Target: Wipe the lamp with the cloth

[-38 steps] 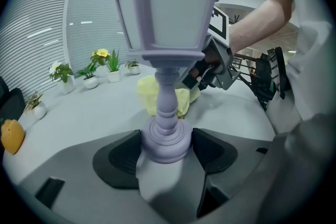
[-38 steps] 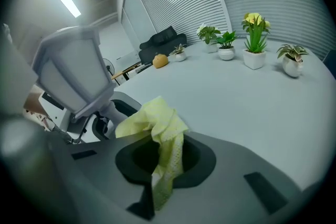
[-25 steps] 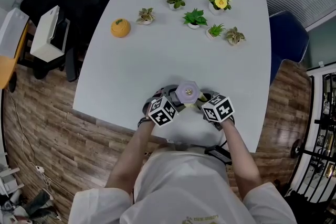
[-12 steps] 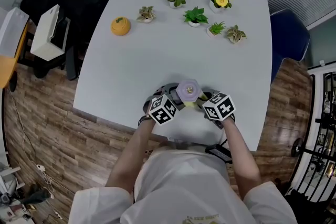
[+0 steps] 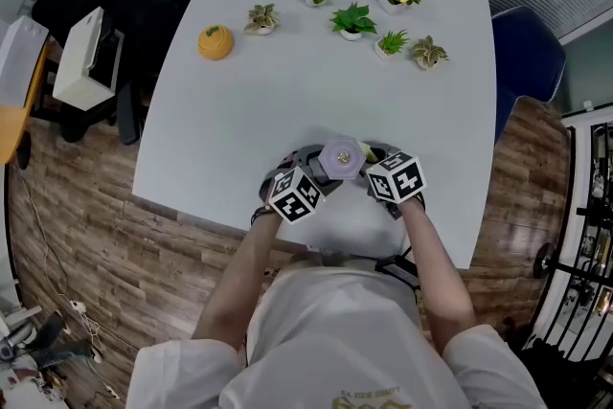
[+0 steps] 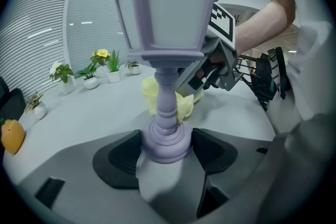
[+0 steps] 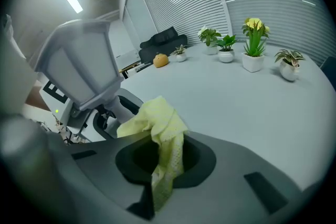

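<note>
**Head view.** Your left gripper [image 5: 305, 182] and right gripper [image 5: 378, 173] meet over the near edge of the table [image 5: 287, 81]. The lamp [image 5: 342, 159] stands upright between them. Its lilac top hides most of what the jaws are doing. The potted plants [image 5: 354, 20] sit far beyond both tools, well clear of the work.

**Left gripper view.** Your left jaws are clamped on the lamp's round base [image 6: 166, 140], one jaw on each side. The stem [image 6: 166, 97] rises straight ahead of them. The cloth [image 6: 185, 104] shows yellow just behind the stem, with your right tool close behind it. This grip is low and the shade [image 6: 167, 5] above it is wide. Side pressure up there could probably tip the lamp, so hold the base firm and flat on the table while the other tool pushes.

**Right gripper view.** Your right jaws are pinched shut on the cloth. It bunches up out of the gap and flops forward toward the lamp, which stands ahead and to the left of this tool. I cannot tell for sure whether the fabric is touching the stem.

The wiping looks to be at stem height. The loose wad is small, so lead with the fabric and keep the hard jaw tips off the lamp. Press lightly, work round the stem, then move up to the shade. For the far side, turning the lamp with your left tool should be easier than reaching round it.
</note>
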Available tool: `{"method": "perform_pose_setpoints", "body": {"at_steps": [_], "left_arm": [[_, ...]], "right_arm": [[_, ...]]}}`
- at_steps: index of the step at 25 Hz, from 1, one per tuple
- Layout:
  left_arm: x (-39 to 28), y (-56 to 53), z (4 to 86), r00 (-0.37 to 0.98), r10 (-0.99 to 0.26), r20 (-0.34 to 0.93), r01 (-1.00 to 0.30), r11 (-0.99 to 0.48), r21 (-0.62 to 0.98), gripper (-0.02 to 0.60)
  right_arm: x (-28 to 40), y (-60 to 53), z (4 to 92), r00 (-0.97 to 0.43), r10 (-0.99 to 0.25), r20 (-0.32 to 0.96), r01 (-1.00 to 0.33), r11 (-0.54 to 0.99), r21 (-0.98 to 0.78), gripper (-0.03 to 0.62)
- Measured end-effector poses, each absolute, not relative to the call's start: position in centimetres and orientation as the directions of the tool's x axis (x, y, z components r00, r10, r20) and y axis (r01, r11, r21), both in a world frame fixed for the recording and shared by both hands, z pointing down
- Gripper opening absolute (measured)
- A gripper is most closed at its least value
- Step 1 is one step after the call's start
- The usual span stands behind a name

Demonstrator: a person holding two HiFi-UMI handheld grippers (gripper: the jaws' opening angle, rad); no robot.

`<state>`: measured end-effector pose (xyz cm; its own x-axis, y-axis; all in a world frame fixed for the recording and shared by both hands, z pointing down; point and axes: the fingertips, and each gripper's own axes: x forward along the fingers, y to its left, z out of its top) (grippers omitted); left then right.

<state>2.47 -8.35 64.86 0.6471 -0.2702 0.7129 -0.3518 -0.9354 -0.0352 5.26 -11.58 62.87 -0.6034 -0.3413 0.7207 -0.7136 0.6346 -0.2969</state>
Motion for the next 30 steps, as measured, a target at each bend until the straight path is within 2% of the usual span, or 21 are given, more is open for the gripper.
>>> {"method": "perform_pose_setpoints", "body": {"at_steps": [12,16,19,23,27,30], "left_arm": [[2.5,-8.3,64.7,0.66,-0.311,0.684,-0.356,-0.931,-0.08,0.301],[2.3,-7.9,64.6,0.663,-0.29,0.69,-0.356,-0.933,-0.049,0.301],[1.7,-8.2,63.8,0.666,-0.312,0.678,-0.391,-0.919,-0.039,0.301],[0.8,-7.8,62.3,0.677,-0.332,0.657,-0.428,-0.904,-0.015,0.301],[-0.6,-7.2,58.6,0.73,-0.419,0.54,-0.559,-0.82,0.12,0.299],[-2.0,-6.6,55.4,0.729,-0.505,0.462,-0.629,-0.76,0.163,0.296]], "right_arm": [[4.8,-8.5,62.2,-0.6,-0.297,0.743,-0.67,0.694,-0.263,0.039],[5.5,-7.3,61.4,-0.58,-0.311,0.753,-0.68,0.695,-0.236,0.039],[6.6,-7.0,60.2,-0.542,-0.345,0.766,-0.674,0.723,-0.151,0.04],[8.1,-7.4,57.7,-0.543,-0.432,0.719,-0.734,0.661,-0.157,0.04],[8.9,-6.7,55.6,-0.529,-0.493,0.69,-0.766,0.628,-0.139,0.04],[9.5,-5.8,53.8,-0.528,-0.544,0.652,-0.792,0.593,-0.145,0.04]]}}
